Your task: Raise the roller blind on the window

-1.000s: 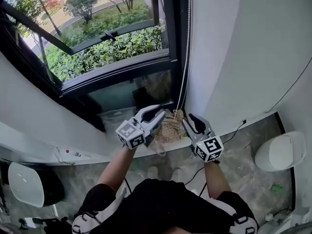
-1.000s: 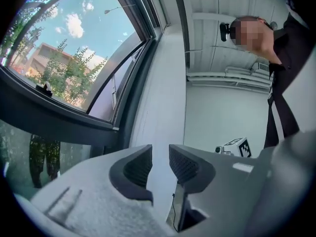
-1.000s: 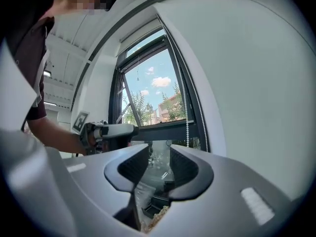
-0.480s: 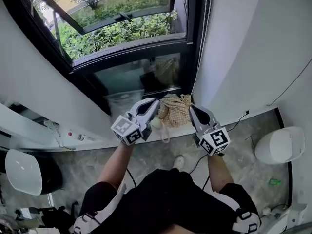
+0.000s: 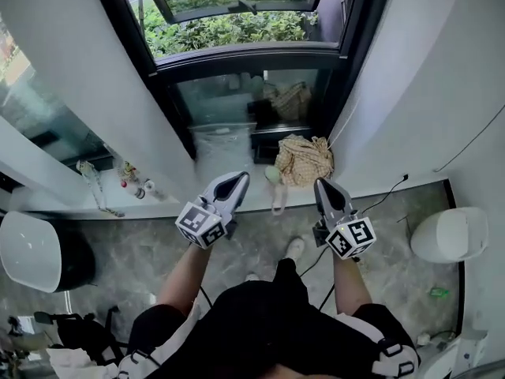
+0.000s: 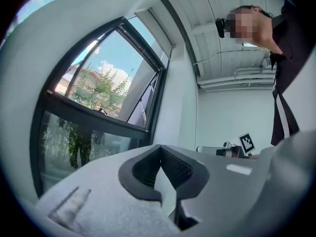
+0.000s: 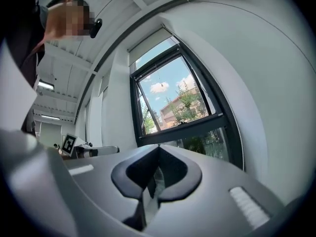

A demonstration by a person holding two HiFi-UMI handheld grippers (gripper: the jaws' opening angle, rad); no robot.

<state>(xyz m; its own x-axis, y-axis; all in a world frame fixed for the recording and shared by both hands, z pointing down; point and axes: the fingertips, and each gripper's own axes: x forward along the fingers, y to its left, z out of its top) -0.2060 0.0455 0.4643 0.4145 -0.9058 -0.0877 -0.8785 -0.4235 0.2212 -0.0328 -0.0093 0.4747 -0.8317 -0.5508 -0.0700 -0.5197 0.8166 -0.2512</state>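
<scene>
**Mia:** What is this room like?

**Ben:** It has white walls and a gray stone floor (image 5: 118, 247). On the far side is a big window (image 5: 237, 30) with a black frame. Green bushes grow outside.

**Mia:** What are the jaws doing?

**Ben:** The jaws of the left gripper (image 6: 159, 147) have just been closing. They are squeezed tight together, and nothing is between them. The jaws of the right gripper (image 7: 158, 146) are pressed together too. They hold nothing.

**Mia:** Where are the grippers?

**Ben:** The person holds them out level, side by side, with a gap between them. Both tips point at the window. They are near the low white ledge (image 5: 162, 205) under it.

**Mia:** What is on the ledge?

**Ben:** A checked cloth bundle (image 5: 304, 160) lies there, just past the right gripper. A clear plastic bag (image 5: 219, 144) sits to its left, under the glass.

**Mia:** And the roller blind?

**Ben:** The roller blind (image 7: 150, 41) is a pale strip high up at the top of the window. Sky and trees show through the glass below it. It is well apart from both grippers.
</scene>
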